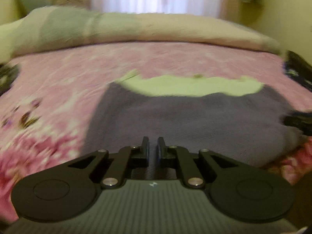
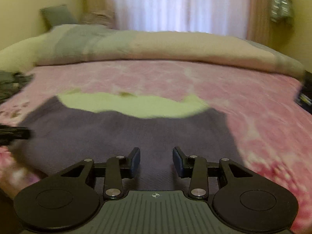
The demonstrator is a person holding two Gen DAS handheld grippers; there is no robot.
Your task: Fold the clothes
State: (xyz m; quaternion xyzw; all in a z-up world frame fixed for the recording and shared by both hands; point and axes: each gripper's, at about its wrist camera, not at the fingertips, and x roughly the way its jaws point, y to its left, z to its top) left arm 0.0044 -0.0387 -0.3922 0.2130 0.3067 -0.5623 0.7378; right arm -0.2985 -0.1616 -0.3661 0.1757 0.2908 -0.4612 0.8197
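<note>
The left gripper [image 1: 153,146] shows only a narrow empty slit between its jaws, while the right gripper [image 2: 156,160] stands spread, pinching nothing. Both hover over a purple knitted garment with yellow-green lining [image 2: 124,136] lying flat near the front edge of the pink floral bedspread [image 2: 253,101].

Home bedroom, bed [image 2: 253,117] with pink floral blanket, rolled duvet [image 2: 175,46], curtained window [image 2: 175,3]

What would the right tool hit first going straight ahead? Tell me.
Most likely the purple garment spread on the pink bedspread; the right tool, open and empty, points down at it. Depth is unclear.
</note>
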